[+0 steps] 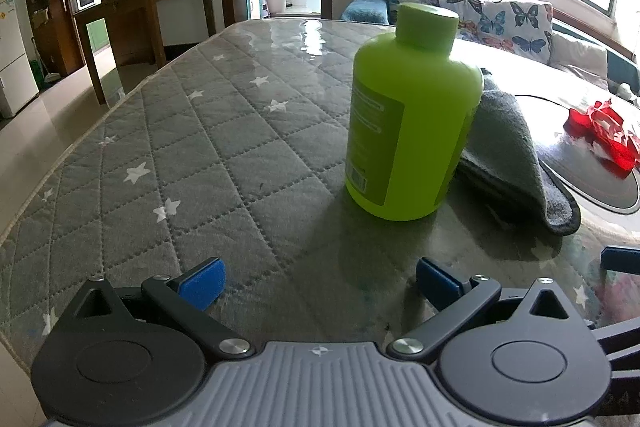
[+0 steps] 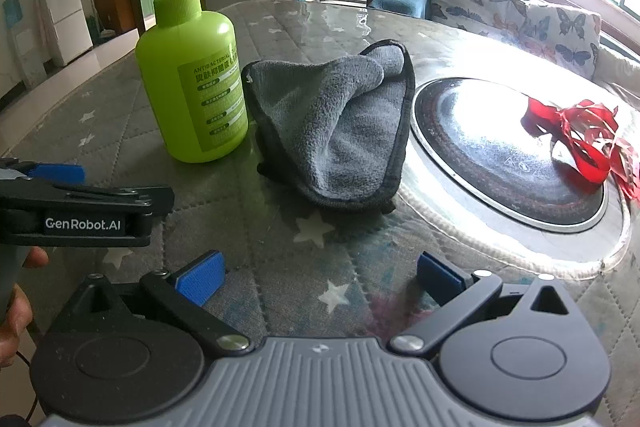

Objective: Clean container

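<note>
A lime-green bottle (image 1: 412, 115) with a screw cap stands upright on the table; it also shows in the right wrist view (image 2: 192, 83). A folded grey cloth (image 2: 336, 123) lies just right of it, touching or nearly touching; it also shows in the left wrist view (image 1: 516, 147). My left gripper (image 1: 320, 283) is open and empty, short of the bottle. My right gripper (image 2: 320, 281) is open and empty, in front of the cloth. The left gripper's body (image 2: 80, 207) shows at the left of the right wrist view.
The table (image 1: 180, 147) has a grey quilted star-pattern cover under glass. A round black inset plate (image 2: 500, 155) sits to the right with red ribbon scraps (image 2: 584, 143) on it. A butterfly-print sofa (image 2: 520, 15) stands behind the table.
</note>
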